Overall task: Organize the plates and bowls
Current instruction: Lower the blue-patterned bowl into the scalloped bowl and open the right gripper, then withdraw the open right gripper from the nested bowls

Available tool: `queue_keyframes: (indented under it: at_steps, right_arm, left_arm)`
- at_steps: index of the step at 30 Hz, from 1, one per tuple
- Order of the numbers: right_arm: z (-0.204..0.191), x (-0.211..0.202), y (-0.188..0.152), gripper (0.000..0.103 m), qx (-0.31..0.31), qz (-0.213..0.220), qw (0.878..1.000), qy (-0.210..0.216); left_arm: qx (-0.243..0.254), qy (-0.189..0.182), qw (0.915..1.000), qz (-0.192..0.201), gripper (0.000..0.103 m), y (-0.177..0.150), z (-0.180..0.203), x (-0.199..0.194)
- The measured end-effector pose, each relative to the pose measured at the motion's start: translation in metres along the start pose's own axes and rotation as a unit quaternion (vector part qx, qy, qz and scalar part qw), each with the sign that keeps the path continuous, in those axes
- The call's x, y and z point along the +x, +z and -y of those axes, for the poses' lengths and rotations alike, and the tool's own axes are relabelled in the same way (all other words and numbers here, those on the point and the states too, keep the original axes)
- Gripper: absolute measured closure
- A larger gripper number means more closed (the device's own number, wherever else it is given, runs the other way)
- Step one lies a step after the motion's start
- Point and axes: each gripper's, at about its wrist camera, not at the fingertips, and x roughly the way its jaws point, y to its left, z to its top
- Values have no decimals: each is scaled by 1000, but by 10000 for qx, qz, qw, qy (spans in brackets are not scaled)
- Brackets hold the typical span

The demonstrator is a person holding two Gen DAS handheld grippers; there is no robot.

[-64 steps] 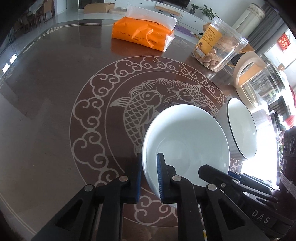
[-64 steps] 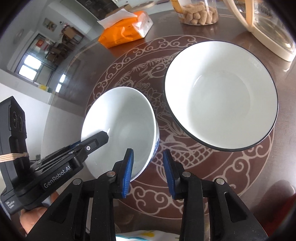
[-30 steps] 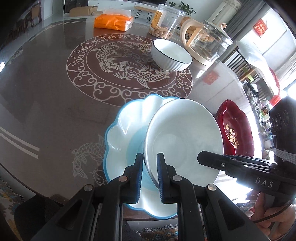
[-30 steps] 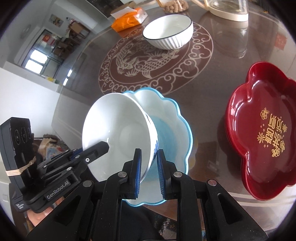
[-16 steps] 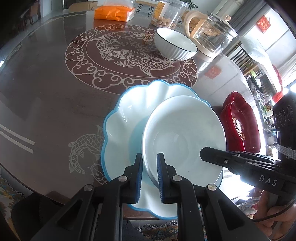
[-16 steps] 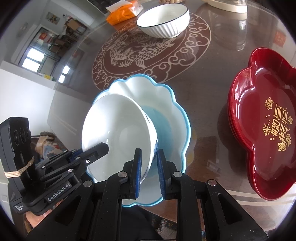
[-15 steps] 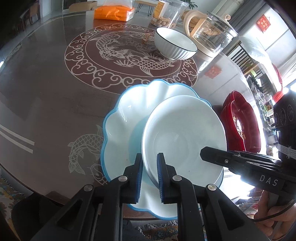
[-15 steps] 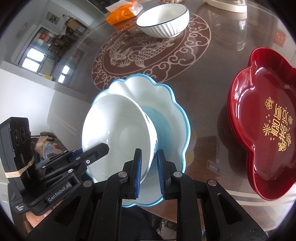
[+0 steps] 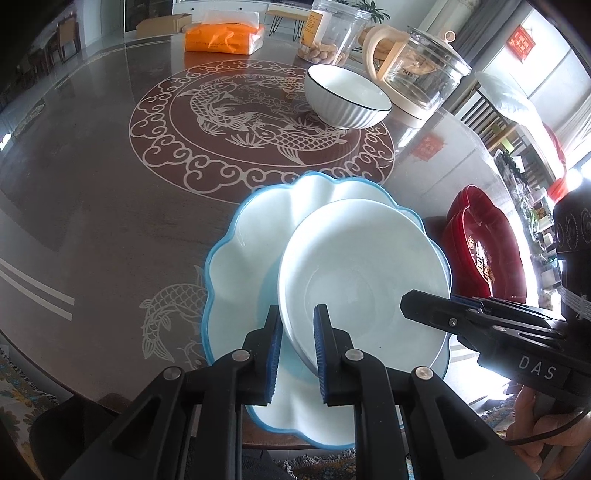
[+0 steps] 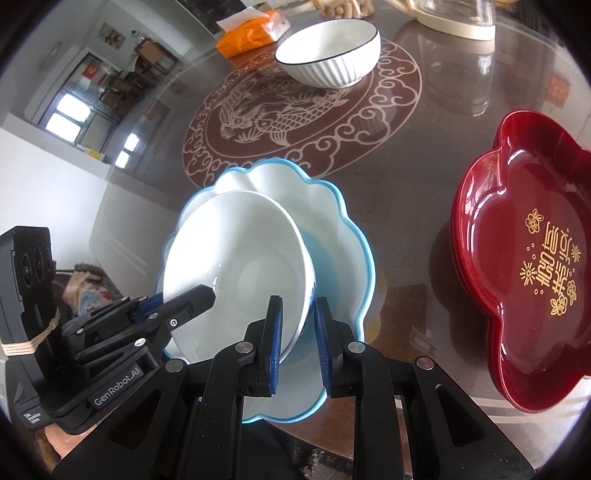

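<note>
While both grippers grip one white bowl (image 9: 364,280) by opposite sides of its rim, the bowl sits tilted over a scalloped blue-edged plate (image 9: 243,243) at the near edge of a round brown table (image 9: 92,192). I cannot tell whether the bowl's foot already touches the plate.

The left gripper (image 9: 297,332) has its blue pads narrowed onto the bowl's near rim. The right gripper (image 10: 297,330) does the same on the other side, one pad inside the bowl and one outside against its wall.

A second white bowl with a dark rim and ribbed sides (image 9: 347,98) stands well apart, toward the far right of the table's fish medallion. A red flower-shaped plate (image 10: 524,266) with gold characters lies at the near right edge, beside the blue-edged plate but not touching it; from its doubled edge it looks like more than one red plate stacked.

At the far edge stand an orange tissue pack (image 9: 223,37), a clear jar of snacks (image 9: 332,33) and a glass kettle (image 9: 417,74).

As a judgement, the task is partly done: the first bowl is nearly set on the plate. Releasing it and bringing over the ribbed bowl appear to remain.
</note>
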Motion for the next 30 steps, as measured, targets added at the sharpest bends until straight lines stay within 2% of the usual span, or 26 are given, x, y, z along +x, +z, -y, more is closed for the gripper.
queue_keyframes:
  at_steps: [5, 8, 12, 14, 16, 18, 20, 26, 30]
  right_arm:
    - [-4, -16, -1, 65, -155, 342, 9993, -24]
    - [-8, -32, -4, 56, -230, 688, 9974, -10]
    - [-16, -60, -18, 41, -492, 1354, 9893, -245]
    - [-17, -67, -27, 40, -503, 1577, 9857, -305]
    - [-15, -69, -35, 40, -438, 1685, 9842, -326]
    - [-14, -68, -42, 40, -393, 1737, 9834, -361]
    - [-13, -67, -49, 40, -393, 1767, 9826, -417]
    - [-15, -68, -60, 40, -465, 1859, 9799, -555]
    - [-20, -72, -64, 40, -528, 2000, 9763, -642]
  left_arm:
    - [-86, -47, 9996, 269, 88, 2, -1, -16]
    - [-127, 3, 9986, 510, 87, 3, -2, -31]
    - [-117, 288, 9956, 879, 84, 1, -1, -47]
    - [-92, 422, 9941, 1000, 81, -1, 1, -52]
    - [-68, 555, 9923, 1106, 72, -4, 3, -55]
    - [-61, 705, 9892, 1288, 38, -8, 4, -59]
    - [-43, 928, 9835, 1550, 26, -13, 6, -65]
    - [9, 1142, 9774, 1779, 26, -20, 7, -78]
    - [95, 1400, 9702, 1973, 24, -26, 9, -87]
